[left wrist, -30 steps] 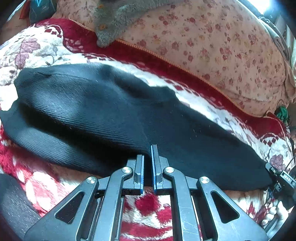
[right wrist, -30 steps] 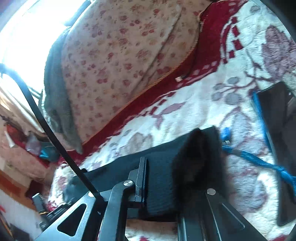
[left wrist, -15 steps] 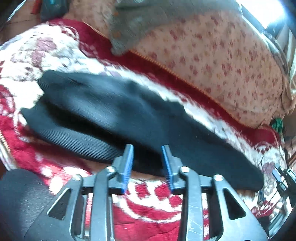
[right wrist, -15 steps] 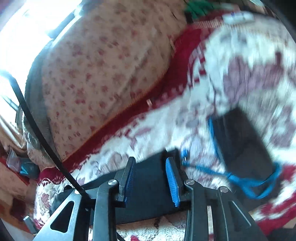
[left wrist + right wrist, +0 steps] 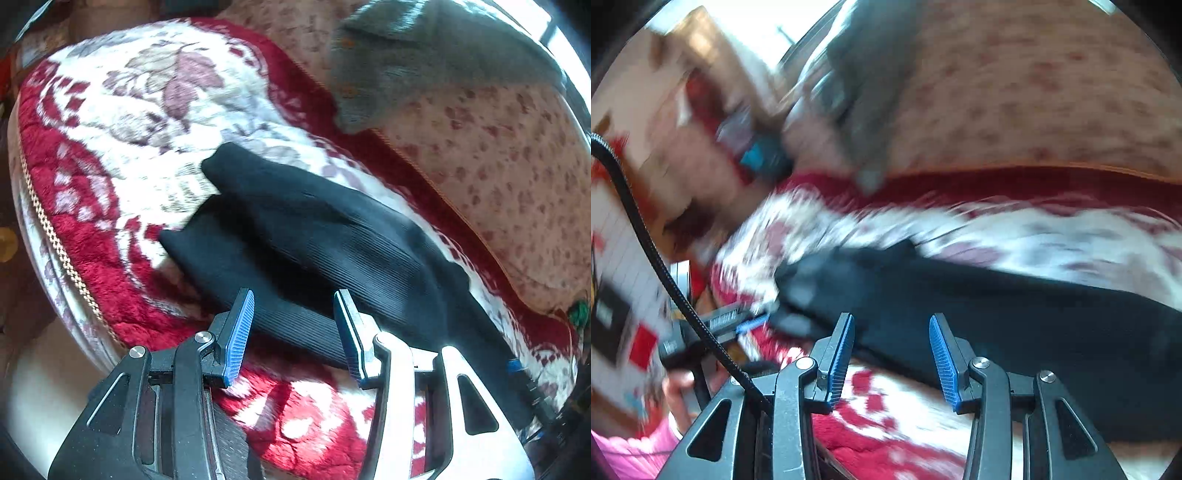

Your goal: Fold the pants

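Black ribbed pants (image 5: pixel 317 243) lie folded lengthwise on a red and white floral blanket (image 5: pixel 122 122). In the left wrist view my left gripper (image 5: pixel 293 306) is open and empty, its blue pads just at the near edge of the pants. In the right wrist view the pants (image 5: pixel 1015 317) stretch from centre to the right, blurred by motion. My right gripper (image 5: pixel 892 328) is open and empty, just in front of the near edge of the pants. The left gripper (image 5: pixel 713 328) also shows in the right wrist view, at the left, blurred.
A floral-print cushion (image 5: pixel 498 155) rises behind the blanket with a grey garment (image 5: pixel 424 55) draped over it. The blanket's beaded edge (image 5: pixel 59 251) drops off at the left. A black cable (image 5: pixel 657 266) crosses the right wrist view. A pink sleeve (image 5: pixel 631 450) shows low left.
Both grippers let go of the pants and opened wide. Both have drawn back and swung to the left, so the pants now lie free on the blanket.
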### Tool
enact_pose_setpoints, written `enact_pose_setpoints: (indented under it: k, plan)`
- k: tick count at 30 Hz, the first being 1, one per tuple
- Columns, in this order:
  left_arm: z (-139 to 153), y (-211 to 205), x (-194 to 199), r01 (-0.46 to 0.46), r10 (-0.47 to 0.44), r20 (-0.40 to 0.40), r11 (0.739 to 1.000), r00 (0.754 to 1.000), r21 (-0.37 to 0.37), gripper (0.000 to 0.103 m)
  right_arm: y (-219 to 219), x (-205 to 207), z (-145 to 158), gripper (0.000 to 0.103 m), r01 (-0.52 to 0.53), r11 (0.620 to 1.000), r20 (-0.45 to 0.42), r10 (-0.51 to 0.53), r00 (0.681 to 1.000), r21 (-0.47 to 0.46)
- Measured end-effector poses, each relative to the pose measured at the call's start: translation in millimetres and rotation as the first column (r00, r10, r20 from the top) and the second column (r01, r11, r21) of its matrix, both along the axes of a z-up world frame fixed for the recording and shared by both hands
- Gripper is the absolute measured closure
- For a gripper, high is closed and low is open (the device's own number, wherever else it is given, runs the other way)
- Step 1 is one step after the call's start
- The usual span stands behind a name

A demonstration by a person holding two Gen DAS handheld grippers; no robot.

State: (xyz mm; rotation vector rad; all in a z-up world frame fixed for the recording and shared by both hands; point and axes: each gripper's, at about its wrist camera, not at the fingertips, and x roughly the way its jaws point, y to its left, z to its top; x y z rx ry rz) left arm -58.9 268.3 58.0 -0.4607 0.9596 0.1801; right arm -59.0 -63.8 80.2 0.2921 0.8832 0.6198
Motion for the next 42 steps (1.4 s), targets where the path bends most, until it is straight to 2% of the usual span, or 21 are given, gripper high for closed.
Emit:
enact_pose_setpoints:
  k: [4,9,10,11,19,23,26,27,28,33,39,41,42]
  plan:
    - [-7,10,5,-0.022,0.022,-0.018,1.000,1.000,-0.005,0.059,55,20,-16,0.063,-0.107,0.994,-0.021,0.106,0.994,-0.037]
    - [-12,15,10,-0.017,0.016,-0.031,1.000,0.999,-0.020,0.059,96,30,-34,0.061,-0.167,0.977,-0.006,0.168,0.986,-0.129]
    - [-13,17,9,-0.018,0.017,-0.032,0.999,0.999,-0.030,0.059,99,29,-34,0.055,-0.168,0.975,0.002,0.170,0.985,-0.147]
    - [-13,17,9,-0.019,0.018,-0.031,0.999,0.999,-0.038,0.059,104,28,-36,0.053,-0.169,0.969,0.019,0.175,0.984,-0.179]
    - [-16,18,11,-0.009,0.008,-0.034,0.999,0.999,-0.044,0.058,131,24,-46,0.053,-0.150,0.907,0.129,0.216,0.968,-0.393]
    - [-19,17,18,-0.006,0.005,-0.031,0.999,1.000,-0.042,0.057,134,27,-50,0.053,-0.131,0.894,0.157,0.216,0.964,-0.428]
    - [-20,16,22,-0.001,0.000,-0.036,0.999,0.999,-0.041,0.057,131,32,-48,0.053,-0.124,0.904,0.179,0.213,0.961,-0.408]
    - [-20,15,23,0.000,-0.002,-0.034,0.999,0.999,-0.043,0.057,129,34,-46,0.055,-0.121,0.910,0.188,0.209,0.960,-0.397]
    - [-20,14,25,0.003,-0.005,-0.031,0.999,1.000,-0.048,0.057,127,36,-45,0.062,-0.123,0.916,0.195,0.210,0.958,-0.382]
    - [-18,12,33,0.019,-0.021,-0.026,0.997,0.999,-0.078,0.057,117,51,-37,0.073,-0.135,0.955,0.175,0.185,0.967,-0.263]
    - [-15,11,29,0.043,-0.041,0.016,0.981,0.999,-0.190,0.056,104,70,-33,0.075,-0.122,0.984,0.116,0.138,0.984,-0.132]
    - [-18,12,31,0.037,-0.032,0.026,0.974,0.999,-0.225,0.043,101,73,-35,0.075,-0.119,0.987,0.100,0.130,0.987,-0.107]
    - [-20,13,32,0.029,-0.023,0.027,0.970,0.999,-0.241,0.043,100,74,-35,0.075,-0.117,0.989,0.096,0.126,0.987,-0.095]
